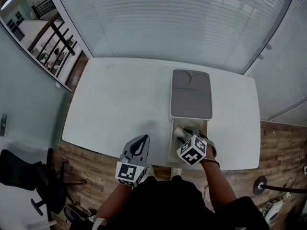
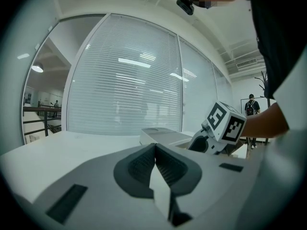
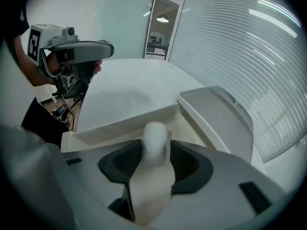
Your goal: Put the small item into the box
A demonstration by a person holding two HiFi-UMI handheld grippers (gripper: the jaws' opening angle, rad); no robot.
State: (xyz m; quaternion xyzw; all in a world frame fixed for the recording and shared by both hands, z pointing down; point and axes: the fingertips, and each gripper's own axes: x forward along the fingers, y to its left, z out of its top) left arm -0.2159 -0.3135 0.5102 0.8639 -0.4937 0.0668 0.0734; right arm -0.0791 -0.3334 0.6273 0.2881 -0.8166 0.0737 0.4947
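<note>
The white box (image 1: 171, 145) lies on the table with its grey lid (image 1: 191, 94) slid toward the far side, leaving the near end uncovered. My right gripper (image 1: 185, 134) points steeply down into that opening. In the right gripper view a small white fuzzy item (image 3: 156, 137) sits blurred between the tips of the right gripper (image 3: 156, 150), whose jaws stand apart and do not visibly press on it; the box wall (image 3: 124, 121) lies just below. My left gripper (image 1: 139, 143) rests left of the box, nearly level, its jaws shut with nothing in them (image 2: 155, 150).
The white table (image 1: 120, 99) stretches bare to the left of the box. Its near edge runs just under both grippers, with wooden floor and a black chair (image 1: 29, 174) beyond. Glass walls with blinds close off the far side.
</note>
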